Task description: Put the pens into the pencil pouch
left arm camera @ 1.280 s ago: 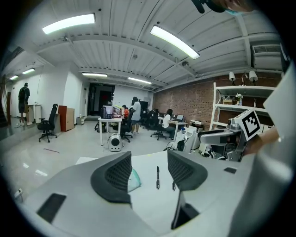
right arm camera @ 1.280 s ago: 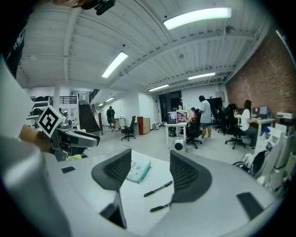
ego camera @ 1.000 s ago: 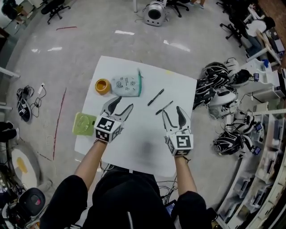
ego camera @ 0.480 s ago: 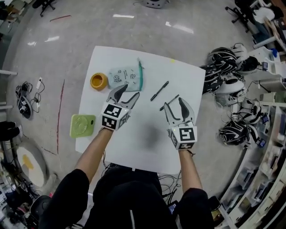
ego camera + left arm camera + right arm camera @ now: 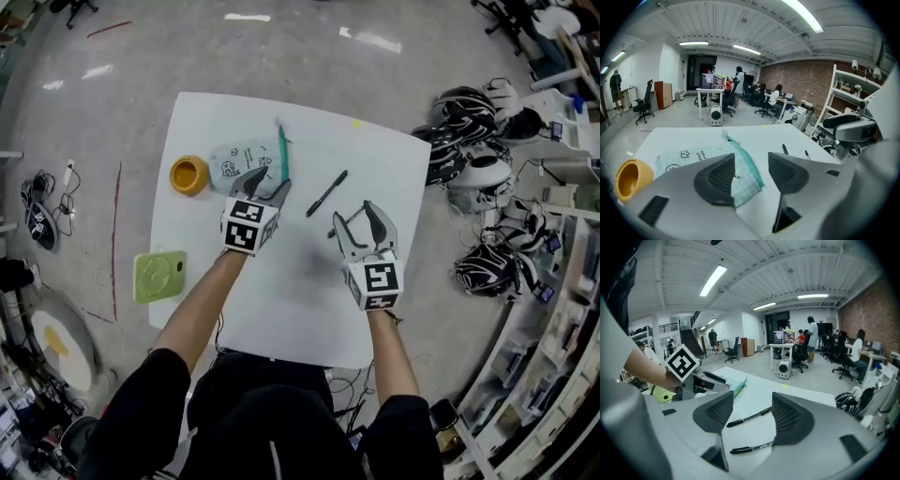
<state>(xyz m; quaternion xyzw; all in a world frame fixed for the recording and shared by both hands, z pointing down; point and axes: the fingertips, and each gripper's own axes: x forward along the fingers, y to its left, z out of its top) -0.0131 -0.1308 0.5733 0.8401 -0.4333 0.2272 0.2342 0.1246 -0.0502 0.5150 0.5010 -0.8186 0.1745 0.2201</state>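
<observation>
Worktop: white worktop [image 5: 281, 309] on an open workshop floor, bare on the side nearest the person.
Right tool: the right tool [image 5: 352, 220] has come down over the near pen [image 5: 752, 447]. Its jaws stand wide apart with nothing held, and the pen lies flat below the gap.
Left tool: the left tool [image 5: 268, 184] has dropped forward to the pouch [image 5: 234, 161]. Its jaws have just been closing a little but are still wide. The pouch's near corner sits between them, and the pads are not pressing on it.
Far pen: the far pen [image 5: 326, 193] lies loose, apart from both tools.
Meaning: judged an approach stage, with both pens still outside the pouch.
Edges: the cup [image 5: 188, 174] stands just beside the pouch, near the left edge. The pens lie well in from every edge.
Open room: bare surface between the tools and beyond the pens. Helmets [image 5: 478, 169] crowd the floor to the right.
</observation>
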